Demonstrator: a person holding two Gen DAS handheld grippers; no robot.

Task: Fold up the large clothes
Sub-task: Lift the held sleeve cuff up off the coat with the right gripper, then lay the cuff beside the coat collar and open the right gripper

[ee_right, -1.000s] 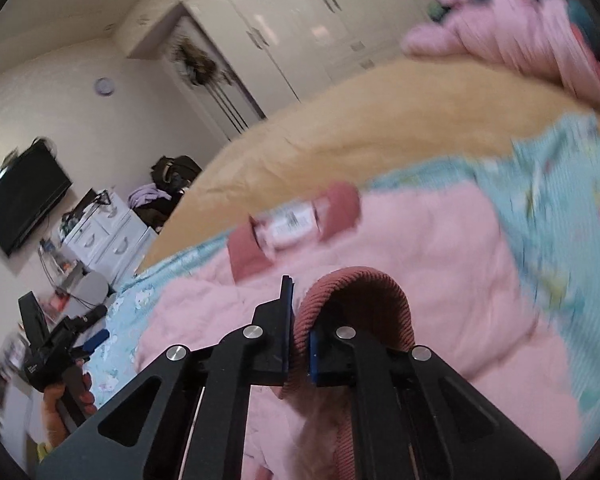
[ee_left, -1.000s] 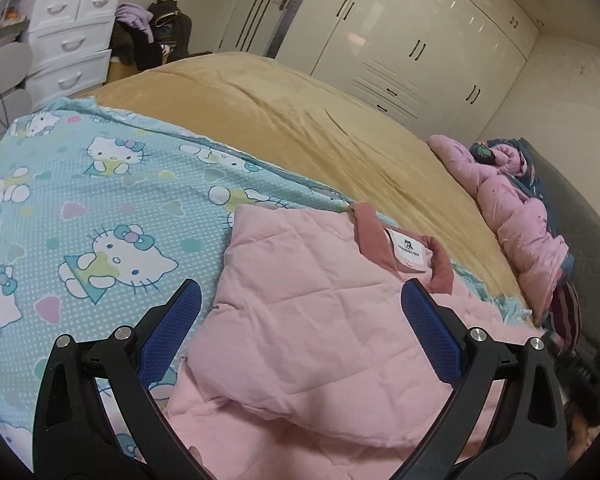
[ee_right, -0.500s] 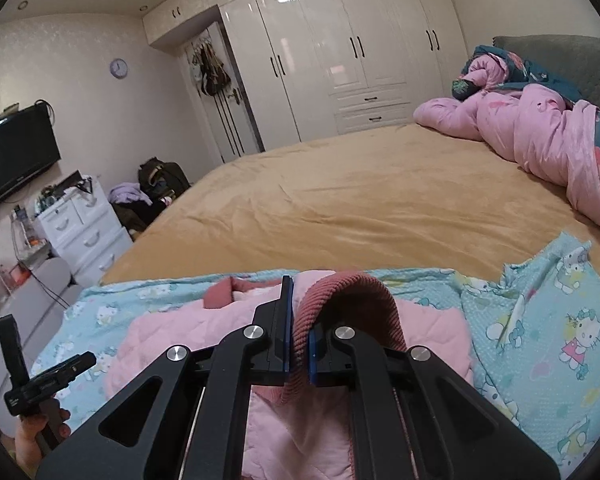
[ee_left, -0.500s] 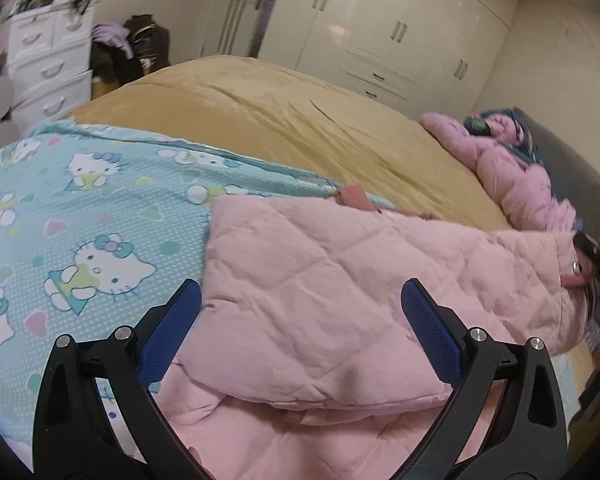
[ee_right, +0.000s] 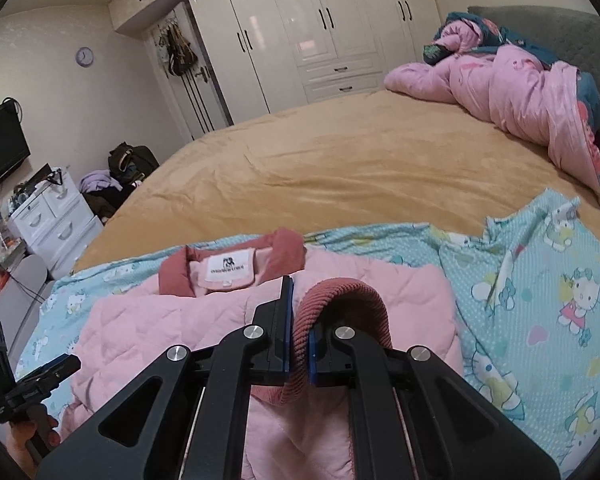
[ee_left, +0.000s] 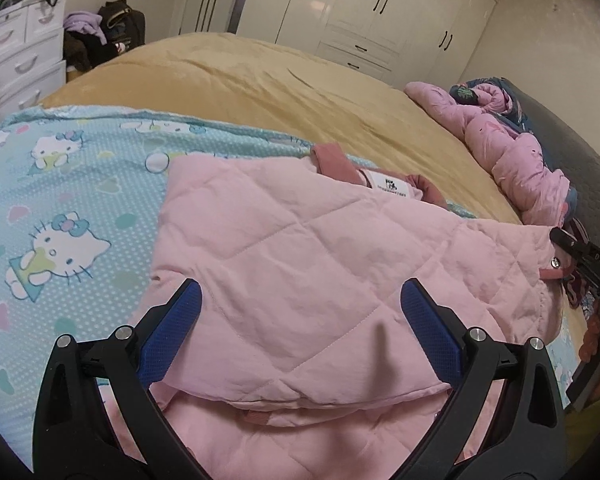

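A pink quilted jacket (ee_left: 300, 264) with a dusty-rose collar (ee_left: 336, 160) and white label lies on a blue Hello Kitty sheet (ee_left: 68, 208); one sleeve is folded over its front. It also shows in the right wrist view (ee_right: 148, 320). My left gripper (ee_left: 300, 320) is open and empty, hovering over the jacket's near part. My right gripper (ee_right: 299, 332) is shut on the sleeve's ribbed rose cuff (ee_right: 340, 296), held over the jacket's right side. In the left wrist view the right gripper (ee_left: 568, 248) shows at the sleeve end.
The sheet (ee_right: 540, 300) lies on a tan bedspread (ee_left: 280, 92). A crumpled pink duvet (ee_right: 520, 92) sits by the grey headboard. White wardrobes (ee_right: 320, 32) stand beyond the bed, white drawers (ee_right: 52, 220) and a dark bag (ee_right: 132, 160) at the left.
My right gripper has carried the cuff back to the right and lowered it, so the sleeve lies across the jacket. The collar and label show again. The left gripper stays open.
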